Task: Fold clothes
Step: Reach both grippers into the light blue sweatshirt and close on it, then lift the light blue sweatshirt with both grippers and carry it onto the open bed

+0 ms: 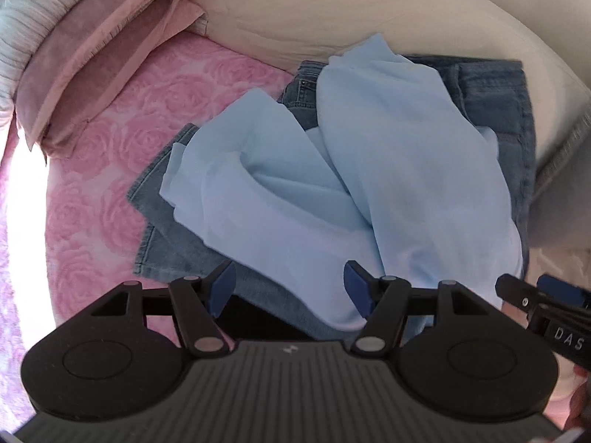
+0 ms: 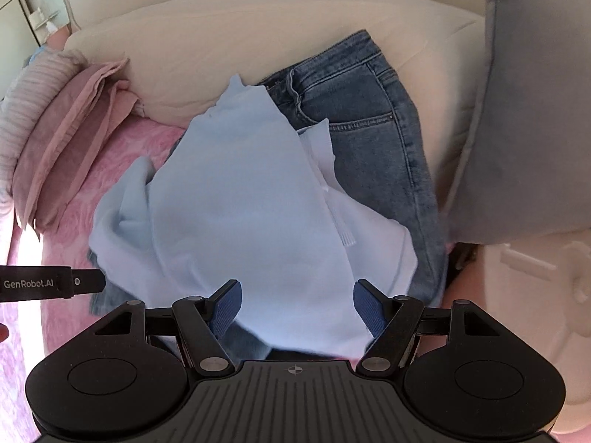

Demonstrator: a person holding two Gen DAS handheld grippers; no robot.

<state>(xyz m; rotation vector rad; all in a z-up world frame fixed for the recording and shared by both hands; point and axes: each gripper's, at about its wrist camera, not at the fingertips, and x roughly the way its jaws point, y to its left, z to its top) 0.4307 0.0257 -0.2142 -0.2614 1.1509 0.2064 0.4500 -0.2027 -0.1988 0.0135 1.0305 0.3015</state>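
Note:
A crumpled light blue garment (image 1: pixel 332 170) lies on top of blue jeans (image 1: pixel 495 96) on a pink rose-patterned bedspread (image 1: pixel 110 155). My left gripper (image 1: pixel 290 288) is open and empty, just above the garment's near edge and the jeans' leg. In the right wrist view the light blue garment (image 2: pixel 240 192) covers the jeans (image 2: pixel 369 110), a ribbed white cuff showing at its right. My right gripper (image 2: pixel 297 306) is open and empty over the garment's near edge. Each gripper shows at the edge of the other's view, the right one (image 1: pixel 546 306) and the left one (image 2: pixel 51 282).
Folded pink cloths (image 1: pixel 92 55) and a striped pale blanket (image 1: pixel 33 11) are stacked at the left. A cream pillow (image 2: pixel 258 37) lies behind the clothes. A grey cushion (image 2: pixel 524 110) stands at the right. White furniture (image 2: pixel 535 313) is at the lower right.

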